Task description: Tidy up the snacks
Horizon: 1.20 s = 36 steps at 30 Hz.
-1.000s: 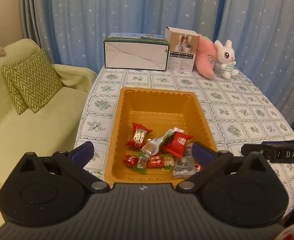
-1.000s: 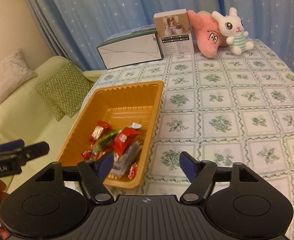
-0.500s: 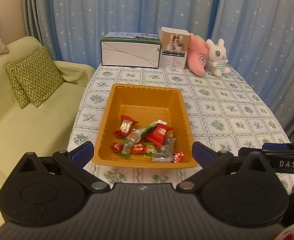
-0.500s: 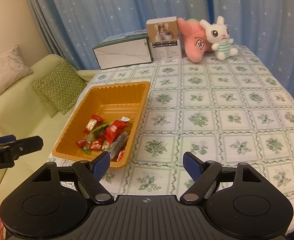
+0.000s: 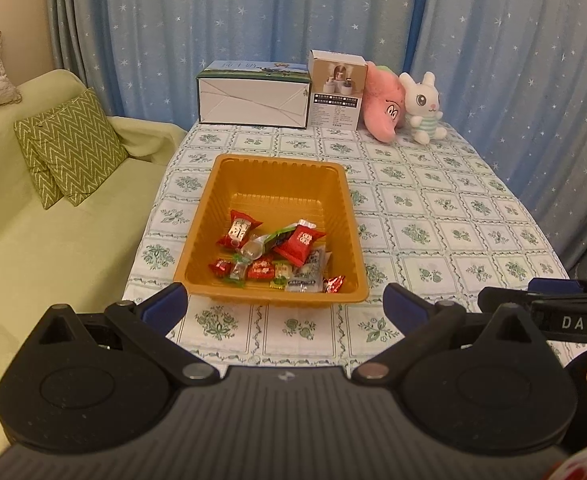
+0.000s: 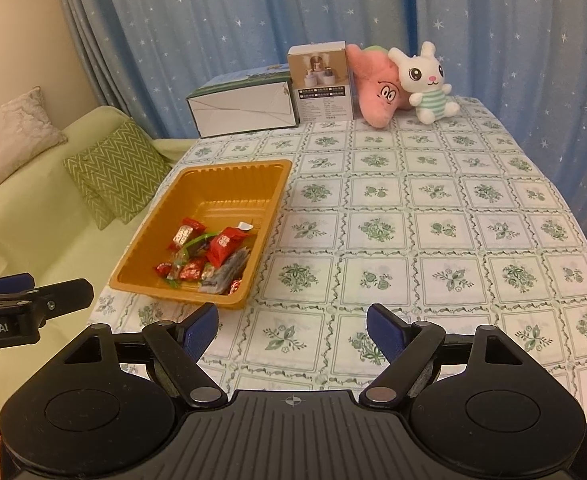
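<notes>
An orange tray (image 5: 335, 216) sits on the left part of a worktop (image 5: 445, 236) covered in a green-and-white patterned cloth. The snacks (image 5: 277, 254), a small heap of red, green and clear wrapped sweets, lie in the tray's near half; the far half is bare. The left tool (image 5: 283, 307) hangs above the near edge of the worktop, just in front of the tray, its blue-tipped fingers spread wide with nothing between them. The right tool (image 6: 292, 326) hangs to the right of the tray over bare cloth, fingers also apart and empty. At the far edge stand a long white box (image 5: 252, 98), a smaller upright box (image 5: 336, 90), a pink plush (image 5: 383, 106) and a white rabbit plush (image 5: 424, 108). A pale green sofa (image 5: 33, 240) with a zigzag cushion (image 5: 69, 152) is on the left. Individual wrappers are too small to read, possibly a dozen pieces.
</notes>
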Tool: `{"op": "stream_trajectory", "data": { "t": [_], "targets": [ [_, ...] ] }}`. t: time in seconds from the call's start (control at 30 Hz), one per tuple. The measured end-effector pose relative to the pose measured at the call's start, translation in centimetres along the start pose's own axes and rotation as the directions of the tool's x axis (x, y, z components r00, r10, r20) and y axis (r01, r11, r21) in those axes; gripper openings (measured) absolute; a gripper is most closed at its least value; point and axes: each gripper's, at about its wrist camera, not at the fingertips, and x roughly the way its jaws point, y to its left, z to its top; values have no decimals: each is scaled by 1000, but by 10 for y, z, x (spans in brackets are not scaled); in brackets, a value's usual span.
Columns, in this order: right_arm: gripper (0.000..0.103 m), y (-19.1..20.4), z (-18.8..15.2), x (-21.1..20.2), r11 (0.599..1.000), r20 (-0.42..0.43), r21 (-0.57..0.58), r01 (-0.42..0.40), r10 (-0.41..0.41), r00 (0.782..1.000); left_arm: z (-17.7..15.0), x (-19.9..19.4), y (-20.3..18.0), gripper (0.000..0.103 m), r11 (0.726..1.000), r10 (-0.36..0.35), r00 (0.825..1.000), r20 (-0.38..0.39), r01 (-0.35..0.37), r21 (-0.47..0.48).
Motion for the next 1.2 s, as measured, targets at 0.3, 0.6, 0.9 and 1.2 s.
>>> {"op": "stream_trajectory", "data": {
  "t": [0.3, 0.6, 0.9, 1.2],
  "targets": [
    [81, 10, -13, -10, 1000, 11, -2, -6, 6, 1000, -15, -12, 5, 103, 999, 34, 999, 5, -33, -12],
    [81, 9, -21, -17, 1000, 20, -6, 1, -1, 1000, -26, -21, 2, 103, 999, 49, 999, 22, -49, -14],
    [81, 9, -23, -29, 1000, 36, -22, 5, -4, 999, -34, -27, -6, 103, 999, 46, 999, 25, -46, 2],
    [81, 16, -26, -38, 999, 53, -43, 3, -1, 999, -36, -32, -11, 103, 999, 42, 998, 37, -42, -2]
  ]
}}
